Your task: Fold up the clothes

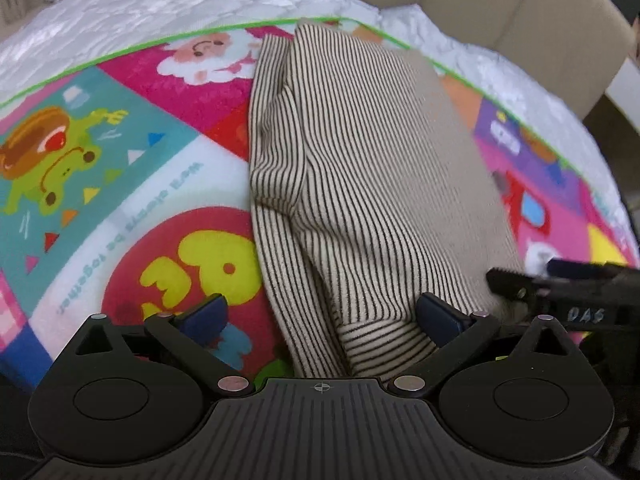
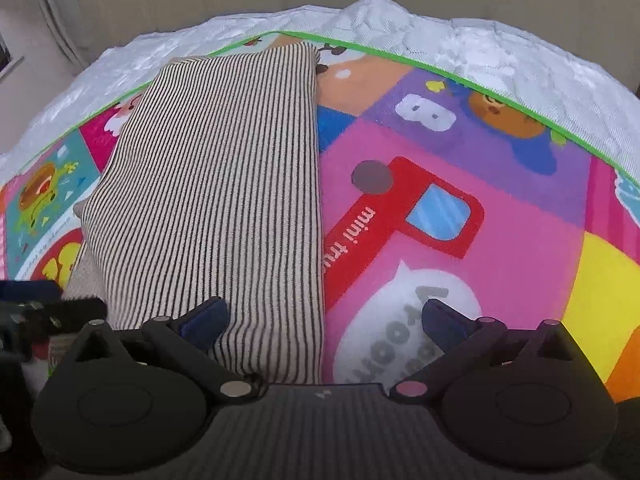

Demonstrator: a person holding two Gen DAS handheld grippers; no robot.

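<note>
both grippers sit at the bottom of their frames with fingers spread wide and gripping nothing: the left gripper [image 1: 320, 316] straddles the near end of the striped garment [image 1: 352, 184], the right gripper [image 2: 324, 320] its right edge. it lies lengthwise up the centre of the cartoon play mat [image 2: 460, 200]. best pinch both near corners evenly before folding away.
</note>
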